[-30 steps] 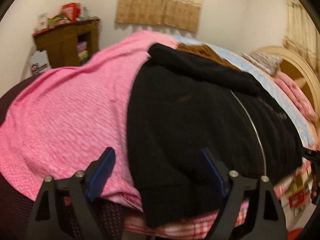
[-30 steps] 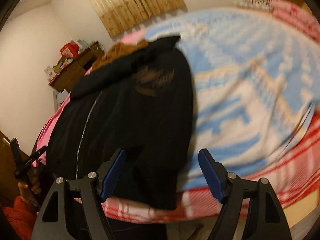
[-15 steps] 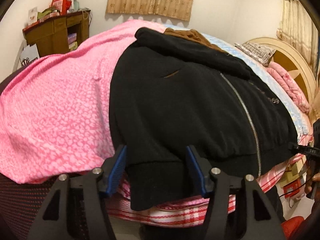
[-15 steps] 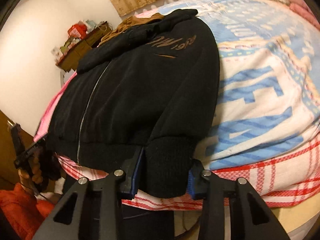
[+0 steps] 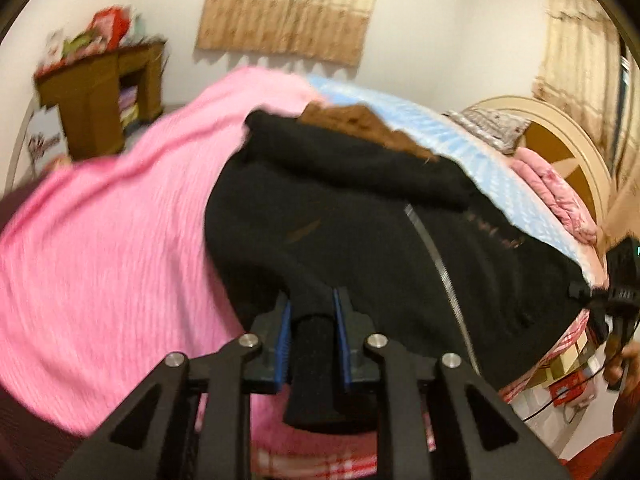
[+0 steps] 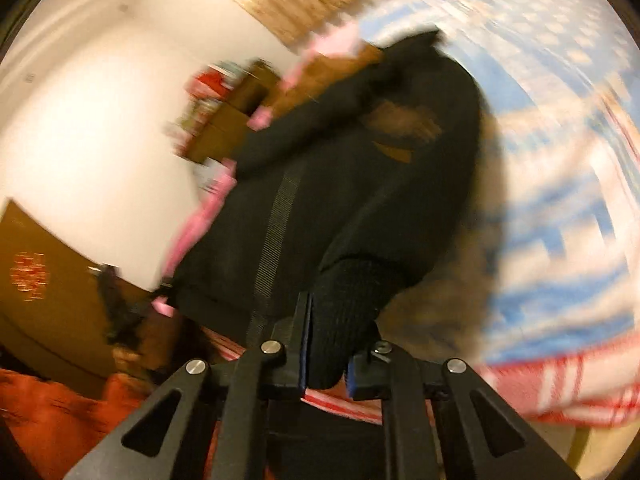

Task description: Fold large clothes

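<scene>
Nearest the lenses, both tools have just bitten. The left gripper (image 5: 311,312), spread wide a second ago, has been closing and now pinches the ribbed hem of the black zip-up fleece jacket (image 5: 360,232) at its left bottom corner, a roll of knit standing between the blue pads (image 5: 285,344). The right gripper (image 6: 326,344) has likewise been closing and now clamps the ribbed cuff band at the jacket's right bottom corner, where half a second ago the fabric merely sat between its parted pads. Against the earlier views the hem has come up off the near edge of the bed, and both pictures are smeared. My reading is that the grasp is made and the first fold, hem toward collar, is beginning.

Both grippers slant down over the near edge, level with each other and well apart across the hem.

Farther in, the jacket lies zip-up along the bed, partly on the pink textured blanket (image 5: 100,248) and partly on the blue-and-white patterned quilt (image 6: 560,160). Its collar lies toward the far edge.
</scene>
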`<state>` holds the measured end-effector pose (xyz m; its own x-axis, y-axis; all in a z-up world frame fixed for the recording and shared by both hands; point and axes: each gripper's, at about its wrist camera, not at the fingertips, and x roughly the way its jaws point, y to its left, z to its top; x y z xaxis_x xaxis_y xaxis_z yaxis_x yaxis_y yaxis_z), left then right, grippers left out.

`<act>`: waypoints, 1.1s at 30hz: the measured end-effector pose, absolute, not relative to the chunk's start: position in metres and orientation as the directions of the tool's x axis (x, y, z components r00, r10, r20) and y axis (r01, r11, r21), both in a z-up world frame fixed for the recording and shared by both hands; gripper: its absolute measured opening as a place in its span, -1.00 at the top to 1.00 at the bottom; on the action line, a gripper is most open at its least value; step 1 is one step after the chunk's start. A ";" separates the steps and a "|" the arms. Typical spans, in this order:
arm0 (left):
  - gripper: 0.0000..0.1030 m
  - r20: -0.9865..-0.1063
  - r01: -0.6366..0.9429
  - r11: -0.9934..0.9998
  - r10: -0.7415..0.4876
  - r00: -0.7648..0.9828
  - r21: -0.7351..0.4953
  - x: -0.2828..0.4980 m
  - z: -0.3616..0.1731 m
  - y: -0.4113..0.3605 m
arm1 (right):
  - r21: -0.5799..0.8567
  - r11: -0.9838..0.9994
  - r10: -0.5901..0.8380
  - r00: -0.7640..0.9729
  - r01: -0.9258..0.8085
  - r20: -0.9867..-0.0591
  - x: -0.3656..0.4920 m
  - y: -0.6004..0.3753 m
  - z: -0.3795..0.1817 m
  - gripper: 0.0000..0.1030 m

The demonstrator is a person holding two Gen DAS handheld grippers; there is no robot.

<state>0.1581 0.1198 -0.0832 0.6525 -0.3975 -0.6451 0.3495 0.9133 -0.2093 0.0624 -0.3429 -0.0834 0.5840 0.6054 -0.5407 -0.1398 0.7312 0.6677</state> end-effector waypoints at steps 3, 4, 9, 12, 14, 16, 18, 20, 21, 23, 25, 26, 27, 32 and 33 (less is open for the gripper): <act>0.61 -0.621 0.383 0.899 -0.426 0.658 -0.210 0.183 -0.057 0.112 | 0.668 0.721 0.623 0.597 -0.188 -0.505 0.089 -0.341 -0.058 0.77; 0.61 -0.616 0.385 0.896 -0.434 0.657 -0.221 0.194 -0.050 0.110 | 0.663 0.722 0.621 0.605 -0.196 -0.498 0.099 -0.343 -0.051 0.77; 0.61 -0.633 0.333 0.915 -0.399 0.663 -0.228 0.257 -0.034 0.101 | 0.714 0.686 0.586 0.687 -0.139 -0.429 0.166 -0.368 -0.039 0.80; 0.57 -0.674 0.276 0.931 -0.364 0.643 -0.240 0.299 -0.038 0.097 | 0.720 0.692 0.522 0.724 -0.050 -0.452 0.202 -0.384 -0.053 0.82; 0.44 -0.684 0.250 0.951 -0.305 0.663 -0.183 0.317 -0.038 0.092 | 0.727 0.686 0.486 0.728 0.026 -0.484 0.226 -0.392 -0.070 0.83; 0.15 -0.669 0.222 0.963 -0.266 0.694 -0.153 0.324 -0.030 0.097 | 0.704 0.704 0.440 0.725 0.088 -0.531 0.244 -0.397 -0.088 0.83; -0.47 -0.643 0.222 0.957 -0.290 0.708 -0.187 0.324 -0.022 0.109 | 0.697 0.705 0.422 0.713 0.130 -0.560 0.254 -0.400 -0.102 0.83; -0.69 -0.600 0.248 0.952 -0.307 0.739 -0.182 0.318 -0.017 0.121 | 0.694 0.704 0.413 0.709 0.149 -0.571 0.259 -0.401 -0.114 0.83; -0.69 -0.590 0.272 0.949 -0.313 0.744 -0.161 0.312 -0.017 0.126 | 0.691 0.706 0.408 0.709 0.154 -0.575 0.261 -0.400 -0.116 0.83; -0.69 -0.593 0.311 0.940 -0.332 0.734 -0.141 0.312 -0.024 0.129 | 0.684 0.713 0.401 0.708 0.158 -0.582 0.262 -0.397 -0.120 0.83; -0.69 -0.617 0.357 0.925 -0.358 0.701 -0.131 0.313 -0.037 0.127 | 0.680 0.716 0.401 0.706 0.156 -0.584 0.263 -0.398 -0.121 0.83; -0.69 -0.633 0.383 0.916 -0.370 0.680 -0.123 0.318 -0.044 0.123 | 0.677 0.720 0.400 0.705 0.153 -0.585 0.263 -0.397 -0.121 0.83; -0.69 -0.649 0.409 0.905 -0.380 0.659 -0.113 0.320 -0.053 0.117 | 0.673 0.725 0.399 0.705 0.150 -0.587 0.263 -0.396 -0.121 0.83; -0.69 -0.683 0.460 0.873 -0.437 0.586 -0.164 0.340 -0.083 0.087 | 0.677 0.722 0.401 0.708 0.147 -0.581 0.268 -0.395 -0.124 0.83; -0.66 -0.684 0.457 0.874 -0.437 0.584 -0.168 0.342 -0.088 0.082 | 0.687 0.713 0.411 0.709 0.140 -0.572 0.268 -0.396 -0.123 0.82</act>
<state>0.3424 0.0819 -0.0875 0.5844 -0.4368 -0.6839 0.4568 0.8736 -0.1676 0.2676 -0.3959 -0.1230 0.7094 0.4113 -0.5723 0.1403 0.7134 0.6866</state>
